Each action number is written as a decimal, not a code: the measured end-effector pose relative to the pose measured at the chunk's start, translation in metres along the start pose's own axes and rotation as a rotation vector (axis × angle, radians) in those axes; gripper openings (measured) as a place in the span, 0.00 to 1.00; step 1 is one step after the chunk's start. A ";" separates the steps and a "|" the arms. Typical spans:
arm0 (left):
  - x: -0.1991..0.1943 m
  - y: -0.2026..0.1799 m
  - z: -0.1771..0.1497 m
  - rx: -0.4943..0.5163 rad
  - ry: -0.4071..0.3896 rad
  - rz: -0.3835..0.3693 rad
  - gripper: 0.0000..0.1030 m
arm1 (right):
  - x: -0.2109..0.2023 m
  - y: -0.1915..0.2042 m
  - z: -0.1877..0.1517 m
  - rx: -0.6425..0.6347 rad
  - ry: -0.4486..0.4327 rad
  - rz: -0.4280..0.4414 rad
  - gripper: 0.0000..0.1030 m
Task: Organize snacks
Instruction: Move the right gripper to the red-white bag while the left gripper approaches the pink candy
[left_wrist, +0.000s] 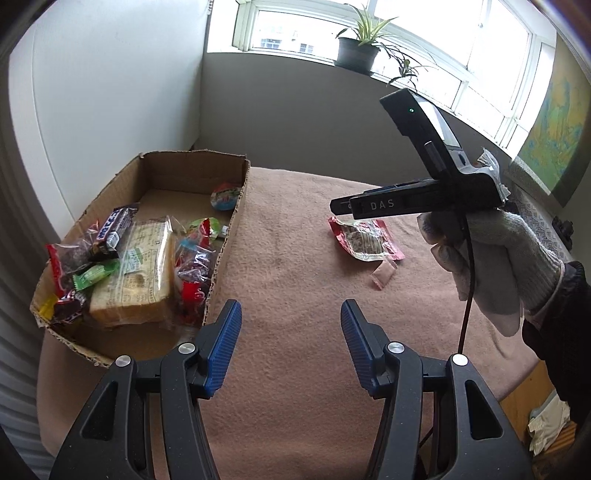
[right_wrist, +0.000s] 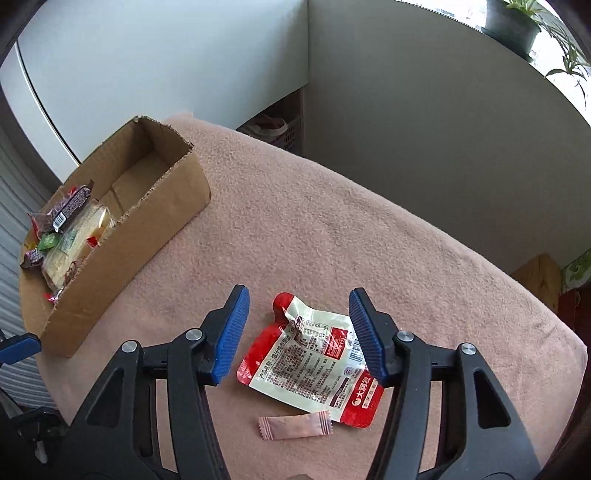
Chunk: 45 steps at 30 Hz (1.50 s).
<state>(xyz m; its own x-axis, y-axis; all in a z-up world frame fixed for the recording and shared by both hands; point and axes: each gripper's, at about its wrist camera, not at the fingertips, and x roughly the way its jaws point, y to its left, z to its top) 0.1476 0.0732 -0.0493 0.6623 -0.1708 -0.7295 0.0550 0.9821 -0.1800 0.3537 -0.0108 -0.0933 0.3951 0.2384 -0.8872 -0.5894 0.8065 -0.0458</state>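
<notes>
A cardboard box (left_wrist: 221, 254) (right_wrist: 147, 229) on the pink blanket holds wrapped bread (left_wrist: 136, 273), a chocolate bar (left_wrist: 114, 225) and several candy packets. A red-and-white snack pouch (right_wrist: 314, 365) (left_wrist: 365, 236) lies on the blanket with a small pink sachet (right_wrist: 293, 426) (left_wrist: 384, 273) beside it. My right gripper (right_wrist: 297, 332) is open and empty, hovering just above the pouch, fingers astride it; it shows from the side in the left wrist view (left_wrist: 343, 206). My left gripper (left_wrist: 291, 343) is open and empty, above bare blanket right of the box.
The blanket-covered table (right_wrist: 332, 221) ends near a grey wall. Potted plants (left_wrist: 358, 51) stand on the windowsill. A basket (right_wrist: 277, 129) sits on the floor behind the table. A wooden cabinet (right_wrist: 535, 277) is at the right.
</notes>
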 end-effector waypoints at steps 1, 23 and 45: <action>0.001 0.001 0.000 0.000 0.001 0.003 0.54 | 0.006 0.003 0.001 -0.023 0.017 0.000 0.57; 0.017 -0.013 0.000 0.017 0.039 -0.016 0.54 | -0.001 -0.067 -0.075 0.085 0.037 -0.090 0.57; 0.057 -0.053 0.006 0.050 0.121 -0.101 0.54 | -0.077 -0.033 -0.176 0.221 -0.098 -0.111 0.57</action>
<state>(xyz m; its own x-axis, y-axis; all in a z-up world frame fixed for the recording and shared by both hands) 0.1872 0.0115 -0.0770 0.5566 -0.2744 -0.7842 0.1560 0.9616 -0.2257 0.2189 -0.1507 -0.1038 0.5214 0.1841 -0.8332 -0.3748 0.9266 -0.0298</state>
